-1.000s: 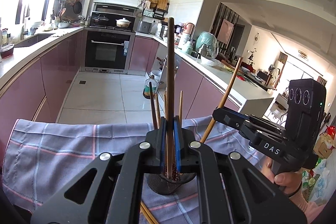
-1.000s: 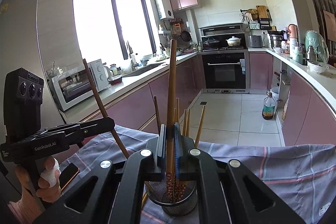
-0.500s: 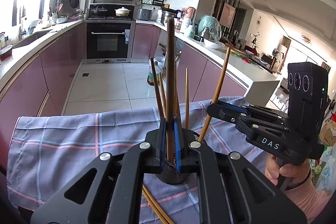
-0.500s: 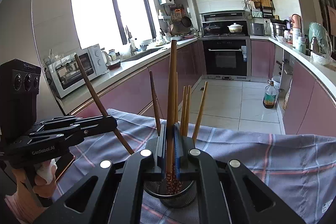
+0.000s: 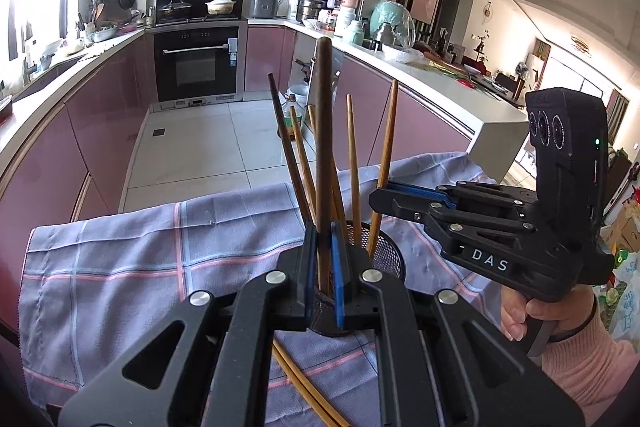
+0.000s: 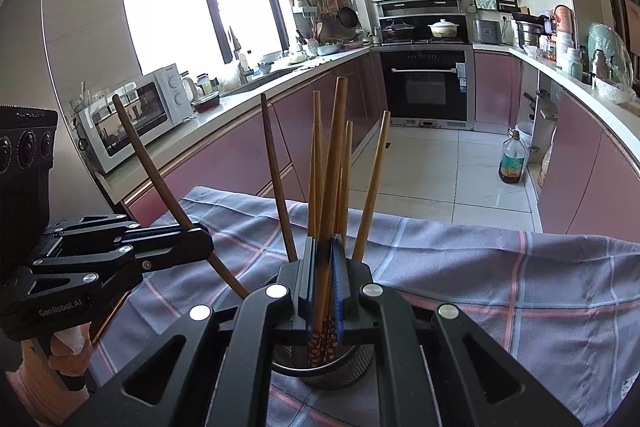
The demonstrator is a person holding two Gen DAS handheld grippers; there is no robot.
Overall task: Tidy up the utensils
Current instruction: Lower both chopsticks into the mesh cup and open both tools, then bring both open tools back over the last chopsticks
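A black mesh holder (image 5: pixel 384 259) stands on the checked cloth (image 5: pixel 132 259) with several chopsticks upright in it; it also shows in the right wrist view (image 6: pixel 324 367). My left gripper (image 5: pixel 323 263) is shut on a dark brown chopstick (image 5: pixel 325 131) whose lower end is in the holder. My right gripper (image 6: pixel 322 279) is shut on a light wooden chopstick (image 6: pixel 334 155) with a red patterned tip, also in the holder. Each gripper shows in the other's view: the right gripper (image 5: pixel 380 197) and the left gripper (image 6: pixel 202 247).
Two loose chopsticks (image 5: pixel 304 387) lie on the cloth in front of the holder. The cloth's far edge drops to the kitchen floor (image 5: pixel 192 147). Pink cabinets line both sides, with an oven (image 6: pixel 424 87) at the back and a microwave (image 6: pixel 132 115) on the left counter.
Both grippers have lowered their chopsticks further into the holder and tilted down. The holder now sits higher in both views, and the chopsticks in it lean more apart.
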